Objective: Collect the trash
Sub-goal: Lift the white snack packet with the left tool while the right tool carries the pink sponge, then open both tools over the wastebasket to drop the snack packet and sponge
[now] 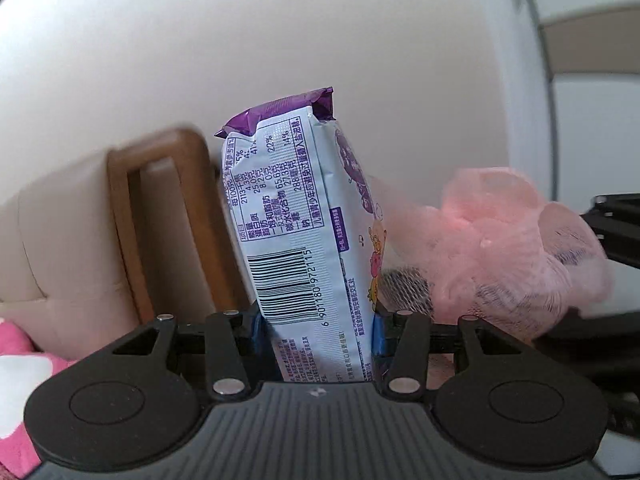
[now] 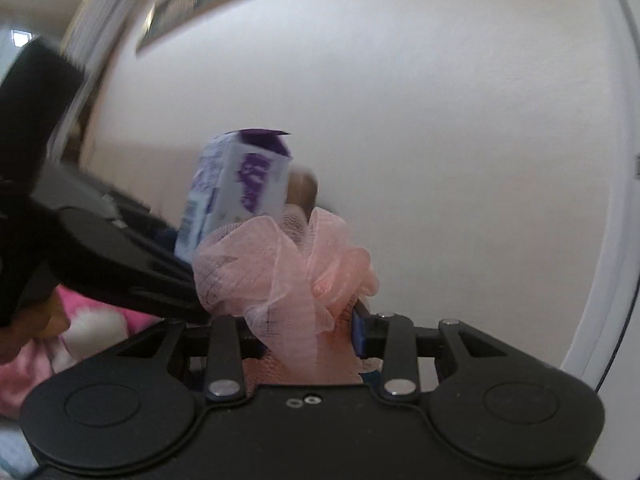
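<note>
Gripping a snack packet (image 1: 296, 220) upright by its lower end, the left gripper (image 1: 316, 332) holds it aloft beside the pink mesh bag (image 1: 516, 248), probably to drop it in. From the right wrist, the right gripper (image 2: 308, 332) has its fingers clamped on that bag's gathered netting (image 2: 288, 272), apparently keeping it up beside the packet.

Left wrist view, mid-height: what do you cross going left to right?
Cream cushion → wooden frame → snack packet, clamped upright in the left gripper → pink mesh net → right gripper, only partly in view.
</note>
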{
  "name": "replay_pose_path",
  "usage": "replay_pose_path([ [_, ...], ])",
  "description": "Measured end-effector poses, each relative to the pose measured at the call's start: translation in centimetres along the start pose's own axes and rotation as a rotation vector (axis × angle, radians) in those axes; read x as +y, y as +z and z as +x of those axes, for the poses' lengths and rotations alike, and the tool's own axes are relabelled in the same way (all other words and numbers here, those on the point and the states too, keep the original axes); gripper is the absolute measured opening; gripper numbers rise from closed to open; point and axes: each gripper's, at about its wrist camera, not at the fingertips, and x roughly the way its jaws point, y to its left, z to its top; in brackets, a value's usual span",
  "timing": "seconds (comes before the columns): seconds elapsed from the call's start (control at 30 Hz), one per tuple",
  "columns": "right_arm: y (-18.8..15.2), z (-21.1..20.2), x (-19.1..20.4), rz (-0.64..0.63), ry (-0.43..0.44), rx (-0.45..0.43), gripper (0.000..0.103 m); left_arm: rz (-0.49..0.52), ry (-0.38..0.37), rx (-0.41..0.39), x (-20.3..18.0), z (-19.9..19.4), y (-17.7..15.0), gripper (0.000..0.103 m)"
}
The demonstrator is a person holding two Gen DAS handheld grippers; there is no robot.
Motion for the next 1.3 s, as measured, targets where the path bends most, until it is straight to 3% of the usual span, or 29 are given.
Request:
replay_pose_path([
  [0.17, -1.2, 5.1, 1.0, -0.007, 0.015, 0.174, 0.035, -0.042, -0.052, 0.186, 0.9, 5.0, 0.2, 0.048],
  [0.23, -1.4, 6.7, 1.2, -0.007, 0.028, 0.233, 0.035, -0.039, -0.079, 0.225, 0.8, 6.1, 0.2, 0.048],
  [0.37, -1.5, 8.9, 1.8, -0.031, 0.038, 0.316, 0.037, -0.01, -0.041, 0.273, 0.3, 7.4, 0.3, 0.049],
  [0.5, -1.1, 10.5, 3.0, -0.075, 0.056, 0.381, 0.044, 0.025, -0.077, 0.355, 0.8, 8.4, -0.6, 0.054],
  [0.6, -1.8, 10.9, 2.5, -0.054, 0.057, 0.403, 0.048, 0.056, -0.057, 0.332, 0.7, 6.8, -1.8, 0.076],
  [0.77, -1.8, 10.3, 2.0, -0.023, 0.04, 0.375, 0.07, 0.027, -0.049, 0.292, 1.1, 6.6, -2.0, 0.08],
  [0.93, -1.8, 8.3, 1.1, 0.031, 0.027, 0.314, 0.085, -0.033, -0.03, 0.243, 2.7, 6.0, -1.2, 0.08],
  [1.17, -1.3, 4.6, -1.9, 0.114, 0.038, 0.182, 0.086, -0.129, -0.08, 0.15, 4.2, 1.1, -0.3, 0.081],
  [1.3, -1.3, 1.1, -2.5, 0.126, 0.063, 0.121, 0.088, -0.116, -0.099, 0.085, 4.1, -2.1, -1.0, 0.081],
])
